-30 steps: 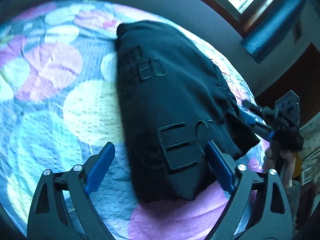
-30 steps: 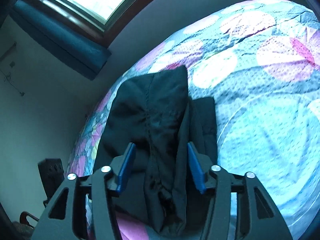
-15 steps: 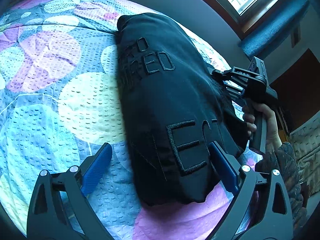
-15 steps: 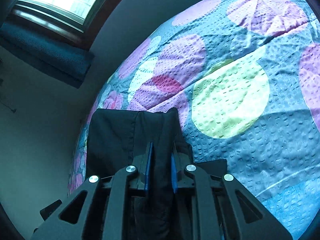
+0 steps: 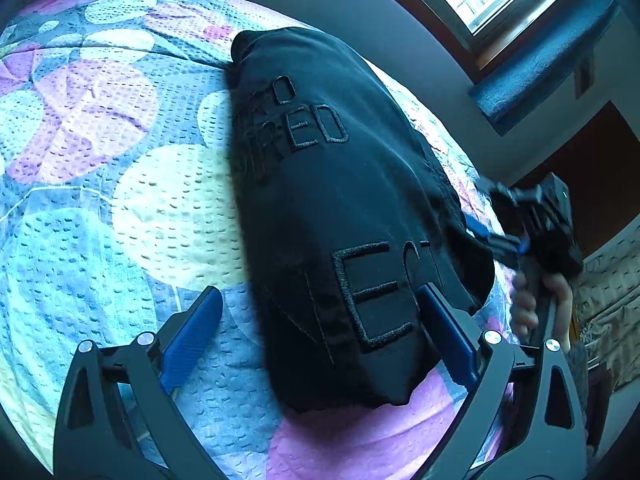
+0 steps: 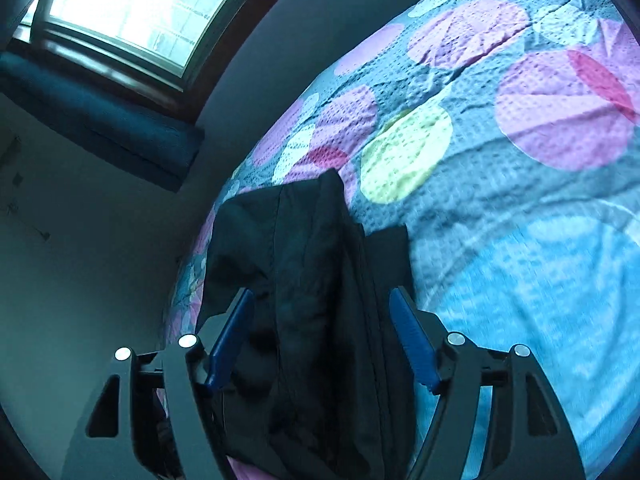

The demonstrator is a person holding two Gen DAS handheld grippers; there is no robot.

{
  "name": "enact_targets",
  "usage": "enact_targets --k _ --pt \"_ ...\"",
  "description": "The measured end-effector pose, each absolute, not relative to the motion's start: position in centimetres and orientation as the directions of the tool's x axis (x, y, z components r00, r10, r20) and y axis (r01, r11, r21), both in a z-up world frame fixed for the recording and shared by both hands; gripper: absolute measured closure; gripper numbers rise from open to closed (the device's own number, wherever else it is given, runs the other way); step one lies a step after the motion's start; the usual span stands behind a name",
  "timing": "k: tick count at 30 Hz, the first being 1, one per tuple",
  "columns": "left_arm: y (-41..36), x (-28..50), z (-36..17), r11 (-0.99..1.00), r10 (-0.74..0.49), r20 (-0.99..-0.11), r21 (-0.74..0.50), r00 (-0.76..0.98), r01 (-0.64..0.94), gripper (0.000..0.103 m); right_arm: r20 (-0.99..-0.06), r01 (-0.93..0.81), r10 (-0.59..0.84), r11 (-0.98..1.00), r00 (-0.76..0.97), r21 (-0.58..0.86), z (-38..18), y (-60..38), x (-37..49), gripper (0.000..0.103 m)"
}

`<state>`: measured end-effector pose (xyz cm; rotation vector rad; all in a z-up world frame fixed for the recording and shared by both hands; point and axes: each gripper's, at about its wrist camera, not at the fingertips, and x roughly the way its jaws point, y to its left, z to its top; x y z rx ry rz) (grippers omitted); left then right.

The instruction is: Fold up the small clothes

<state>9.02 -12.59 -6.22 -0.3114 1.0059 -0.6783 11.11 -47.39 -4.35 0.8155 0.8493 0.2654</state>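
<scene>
While the left gripper point(image 5: 320, 334) holds its place over the near end of the black garment point(image 5: 340, 208), its jaws stand wide apart, one pad on the bedspread point(image 5: 120, 208) to the left of the cloth and the other over the cloth's right part, neither pressing on it. The garment lies as a long folded bundle along the right-hand edge of the bed, embroidered lettering facing up. Half a second ago the right gripper point(image 6: 322, 336) was clamped on a ridge of that fabric at the bed's right edge; its jaws have just been opening, and they now stand apart with the ridge between them, the pads clear of the cloth. In the left wrist view the person's hand point(image 5: 540, 304) has drawn that tool back to the garment's right edge. Judged from this, one fold has been laid and released; the bundle looks loose, so a further fold or a smoothing pass probably remains.
</scene>
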Motion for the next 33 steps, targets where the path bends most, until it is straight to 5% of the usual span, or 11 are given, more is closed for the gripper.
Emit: enact_targets --k 7,9,11,22,30,33 --pt "-12.7 8.8 -6.3 0.759 -0.649 -0.671 -0.533 0.359 0.374 0.006 -0.624 0.150 0.486 0.703 0.612 0.695 -7.1 -46.2 6.3 0.033" --pt "-12.9 8.6 -6.3 0.763 -0.642 -0.676 -0.523 0.361 0.379 0.005 -0.659 0.167 0.454 0.734 0.599 0.658 -8.0 -45.8 6.3 0.052" --pt "-13.0 8.7 -6.4 0.763 -0.643 -0.675 -0.523 0.362 0.381 0.005 -0.641 0.175 0.461 0.712 0.614 0.680 -8.6 -46.0 6.3 0.054" --pt "-13.2 9.5 -5.1 0.746 -0.660 -0.665 -0.526 0.350 0.407 0.005 -0.520 0.106 0.584 0.596 0.624 0.796 -7.9 -47.7 7.9 0.037" --pt "-14.4 11.7 -7.1 0.710 -0.697 -0.662 -0.584 0.275 0.392 0.005 -0.545 0.029 0.600 0.656 0.586 0.754 -7.9 -45.3 9.6 0.028" --pt "-14.7 11.4 -6.9 0.719 -0.686 -0.666 -0.561 0.292 0.409 0.014 -0.559 0.006 0.613 0.671 0.559 0.742 -7.8 -44.5 9.1 0.030"
